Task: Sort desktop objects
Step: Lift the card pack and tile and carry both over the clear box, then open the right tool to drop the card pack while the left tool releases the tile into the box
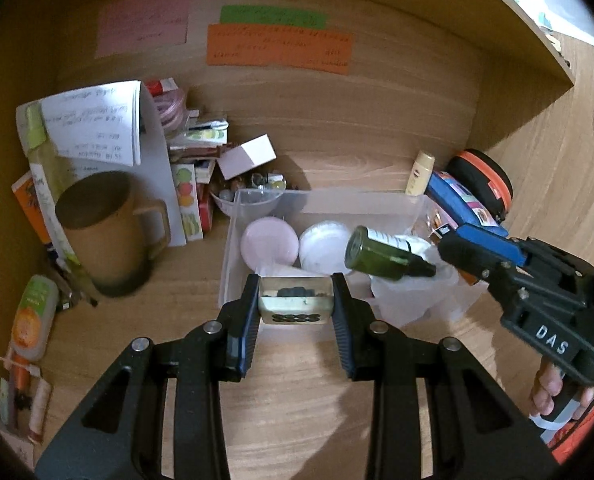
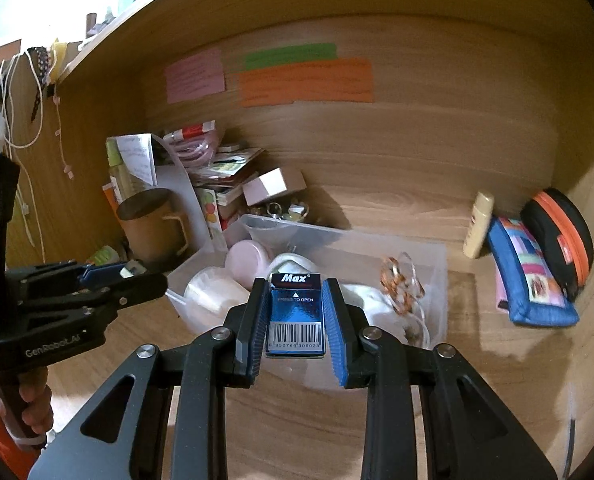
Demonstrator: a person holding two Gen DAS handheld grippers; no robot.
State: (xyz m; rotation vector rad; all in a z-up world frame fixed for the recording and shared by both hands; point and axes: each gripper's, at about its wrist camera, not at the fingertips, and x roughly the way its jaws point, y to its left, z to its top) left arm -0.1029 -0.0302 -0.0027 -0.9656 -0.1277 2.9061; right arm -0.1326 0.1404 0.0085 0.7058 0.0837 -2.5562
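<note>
My left gripper (image 1: 295, 282) is shut on a small clear case (image 1: 295, 306) with dark pieces inside, held just above the near edge of a clear plastic bin (image 1: 337, 200). In the bin lie a pink round jar (image 1: 269, 242), a white round pot (image 1: 323, 246), white tissue and a dark green bottle (image 1: 377, 254) on its side. My right gripper (image 2: 295, 286) is shut on a blue "Max" staple box (image 2: 295, 312), over the bin (image 2: 433, 264). It comes in from the right (image 1: 449, 246) in the left wrist view, its tips close to the bottle's cap.
A brown mug (image 1: 109, 232) stands left of the bin, beside a heap of papers, packets and small boxes (image 1: 201, 148). Right of the bin lean a cream tube (image 2: 477, 224), a blue patchwork pouch (image 2: 529, 280) and a black and orange case (image 2: 561, 236). Coloured notes (image 2: 305, 80) hang on the back wall.
</note>
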